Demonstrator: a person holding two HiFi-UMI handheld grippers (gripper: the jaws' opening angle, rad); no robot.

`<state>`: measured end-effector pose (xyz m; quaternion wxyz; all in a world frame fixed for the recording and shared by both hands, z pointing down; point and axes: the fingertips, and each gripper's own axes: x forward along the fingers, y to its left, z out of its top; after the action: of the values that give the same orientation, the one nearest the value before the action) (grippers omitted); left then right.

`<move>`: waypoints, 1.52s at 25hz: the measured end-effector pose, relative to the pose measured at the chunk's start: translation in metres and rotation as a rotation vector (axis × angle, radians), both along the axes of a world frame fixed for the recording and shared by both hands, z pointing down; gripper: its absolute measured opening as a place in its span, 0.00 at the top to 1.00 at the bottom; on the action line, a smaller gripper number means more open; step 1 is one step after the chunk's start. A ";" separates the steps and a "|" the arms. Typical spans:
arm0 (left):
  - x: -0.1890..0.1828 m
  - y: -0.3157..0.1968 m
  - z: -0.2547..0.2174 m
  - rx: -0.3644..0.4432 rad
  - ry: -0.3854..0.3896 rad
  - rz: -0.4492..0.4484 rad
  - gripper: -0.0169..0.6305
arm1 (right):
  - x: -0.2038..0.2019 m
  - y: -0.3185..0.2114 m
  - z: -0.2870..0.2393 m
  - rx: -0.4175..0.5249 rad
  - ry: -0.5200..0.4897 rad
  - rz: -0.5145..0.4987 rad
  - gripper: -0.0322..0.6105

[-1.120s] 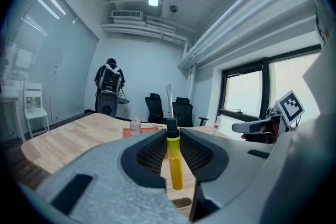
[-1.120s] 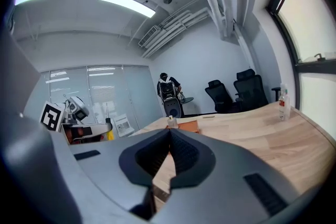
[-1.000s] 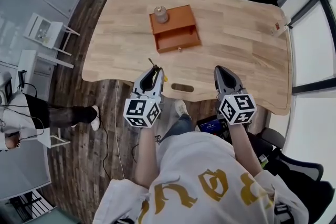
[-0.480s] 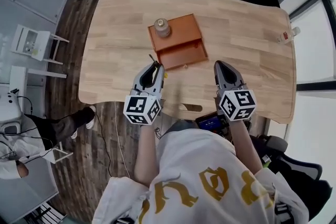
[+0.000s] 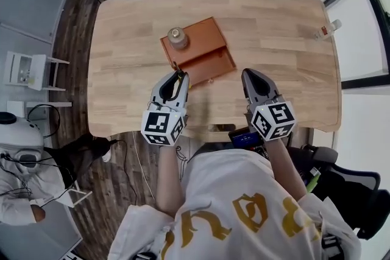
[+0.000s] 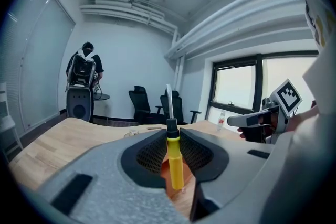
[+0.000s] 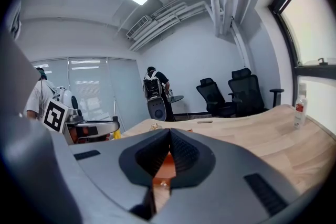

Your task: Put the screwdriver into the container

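below, dark plank flooring [image 5: 76, 70] surrounds the pale table [image 5: 274, 27] bearing the container [image 5: 201, 39].

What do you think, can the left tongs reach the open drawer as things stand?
Probably yes. The left tongs, shut on the screwdriver, hover just short of the open drawer with only bare table between; the jar sits on the box top, clear of it.

Screwdriver [image 6: 175, 165]: yellow handle, black collar, steel shaft upright, clamped between fingers of left gripper [image 6: 171, 132]. Container [image 5: 201, 39]: orange-brown box, drawer open, on tabletop just beyond shaft tip.
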<state>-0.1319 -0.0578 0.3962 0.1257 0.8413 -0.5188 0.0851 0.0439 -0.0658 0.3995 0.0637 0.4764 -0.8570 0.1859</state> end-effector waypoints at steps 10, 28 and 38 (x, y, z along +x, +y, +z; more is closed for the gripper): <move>-0.006 -0.015 0.002 -0.015 -0.016 -0.001 0.86 | 0.000 -0.014 0.000 0.047 -0.048 -0.020 0.94; -0.013 -0.040 0.031 -0.076 -0.031 0.003 0.86 | -0.005 -0.043 0.027 -0.010 -0.036 -0.033 0.94; -0.016 -0.043 0.050 -0.122 -0.016 0.002 0.86 | -0.011 -0.046 0.043 -0.045 -0.019 -0.054 0.94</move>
<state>-0.1475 -0.1011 0.4463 0.1724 0.8320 -0.5127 0.1234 0.0332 -0.1114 0.4421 0.0713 0.4497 -0.8657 0.2078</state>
